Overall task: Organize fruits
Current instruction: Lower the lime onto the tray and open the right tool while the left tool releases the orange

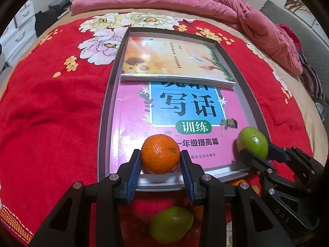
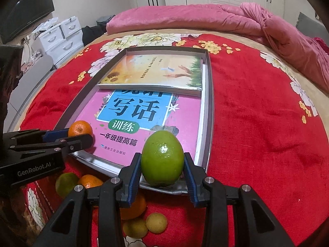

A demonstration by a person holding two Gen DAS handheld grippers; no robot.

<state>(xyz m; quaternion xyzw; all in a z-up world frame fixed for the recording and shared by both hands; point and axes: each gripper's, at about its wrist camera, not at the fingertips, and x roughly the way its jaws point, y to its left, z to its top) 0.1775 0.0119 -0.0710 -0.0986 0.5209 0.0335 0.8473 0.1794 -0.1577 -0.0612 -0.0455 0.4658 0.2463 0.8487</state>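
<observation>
My left gripper is shut on an orange mandarin and holds it over the near edge of a grey tray, above a pink book. My right gripper is shut on a green fruit over the tray's near right corner. Each gripper shows in the other's view: the right one, the left one. Loose fruit lies on the red cloth in front of the tray: a green fruit, a green one, oranges and small yellow ones.
The tray holds the pink book and a sunflower book on top at the far end. It lies on a bed with a red flowered cloth. A pink quilt is bunched at the back. White drawers stand left.
</observation>
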